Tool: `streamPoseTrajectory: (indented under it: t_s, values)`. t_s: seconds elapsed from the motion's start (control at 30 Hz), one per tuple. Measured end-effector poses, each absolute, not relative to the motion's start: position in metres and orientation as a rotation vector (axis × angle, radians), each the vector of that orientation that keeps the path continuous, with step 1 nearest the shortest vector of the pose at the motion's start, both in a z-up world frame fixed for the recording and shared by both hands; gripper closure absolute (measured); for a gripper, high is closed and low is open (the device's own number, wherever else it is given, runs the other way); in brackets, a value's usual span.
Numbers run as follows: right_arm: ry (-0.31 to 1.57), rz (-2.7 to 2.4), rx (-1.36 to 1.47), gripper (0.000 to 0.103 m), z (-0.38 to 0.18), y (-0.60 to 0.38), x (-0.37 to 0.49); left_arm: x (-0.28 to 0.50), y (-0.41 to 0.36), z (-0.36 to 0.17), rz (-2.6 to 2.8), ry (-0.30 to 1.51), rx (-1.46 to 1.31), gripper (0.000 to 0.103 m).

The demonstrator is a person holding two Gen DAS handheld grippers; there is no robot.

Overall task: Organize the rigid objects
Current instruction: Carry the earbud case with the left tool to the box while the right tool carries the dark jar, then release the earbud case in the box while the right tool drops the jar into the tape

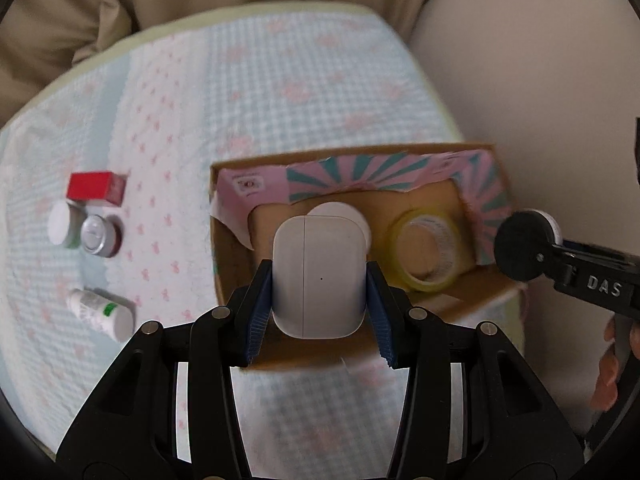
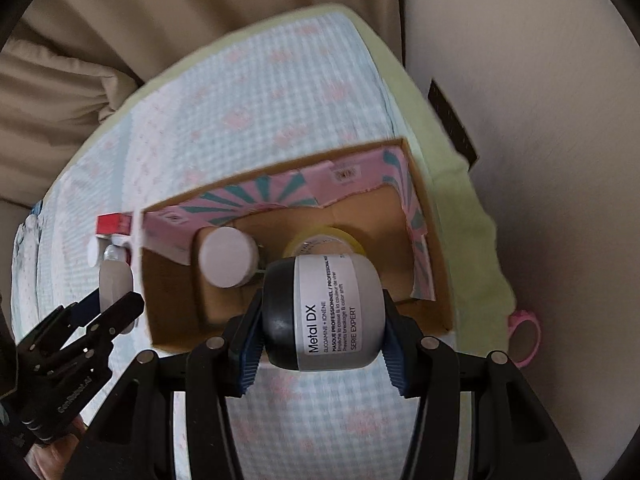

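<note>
My left gripper (image 1: 320, 304) is shut on a white earbud case (image 1: 319, 276), held over the near edge of an open cardboard box (image 1: 472, 148). The box holds a yellow tape roll (image 1: 426, 256) and a white-lidded jar (image 2: 229, 257). My right gripper (image 2: 320, 332) is shut on a grey jar with a black lid (image 2: 332, 312), labelled Metal DX, at the box's near edge (image 2: 180, 340). That jar shows in the left wrist view (image 1: 524, 246) at the box's right side. The left gripper with the case (image 2: 116, 284) shows in the right wrist view, left of the box.
Left of the box on the patterned cloth (image 1: 280, 92) lie a red box (image 1: 96, 188), a white-lidded jar (image 1: 64, 230), a silver-lidded jar (image 1: 100, 236) and a white tube (image 1: 102, 314). A pink ring (image 2: 526, 338) hangs at the bed's right edge. Beige cushions are behind.
</note>
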State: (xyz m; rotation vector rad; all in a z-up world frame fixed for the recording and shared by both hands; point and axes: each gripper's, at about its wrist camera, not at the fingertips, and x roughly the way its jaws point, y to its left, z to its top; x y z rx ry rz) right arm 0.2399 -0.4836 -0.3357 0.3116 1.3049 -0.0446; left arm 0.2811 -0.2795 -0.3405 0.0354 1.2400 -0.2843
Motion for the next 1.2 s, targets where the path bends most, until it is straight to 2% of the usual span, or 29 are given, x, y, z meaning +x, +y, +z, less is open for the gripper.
streamPoseTrajectory:
  t_s: [0.37, 0.73, 0.77, 0.83, 0.87, 0.93, 1.2]
  values:
    - [1.426, -0.028, 0.303, 0.055, -0.415, -0.480, 0.263, 0.302, -0.282, -0.424, -0.192, 1.381, 0.059, 0.062]
    - [1.402, 0.042, 0.118, 0.055, -0.424, -0.458, 0.268, 0.295, -0.285, -0.444, -0.156, 1.453, 0.079, 0.061]
    - [1.389, 0.052, 0.116, 0.055, -0.422, -0.456, 0.267, 0.295, -0.286, -0.442, -0.162, 1.444, 0.088, 0.058]
    - [1.362, 0.045, 0.116, 0.055, -0.419, -0.455, 0.268, 0.294, -0.288, -0.434, -0.197, 1.418, 0.103, 0.008]
    - [1.355, 0.045, 0.129, 0.038, -0.418, -0.456, 0.267, 0.292, -0.289, -0.429, -0.221, 1.405, 0.097, 0.001]
    - [1.345, 0.060, 0.169, 0.000, -0.413, -0.459, 0.265, 0.289, -0.290, -0.416, -0.221, 1.361, 0.146, 0.000]
    - [1.332, 0.044, 0.222, 0.000, -0.406, -0.463, 0.251, 0.278, -0.280, -0.404, -0.234, 1.362, 0.143, 0.000]
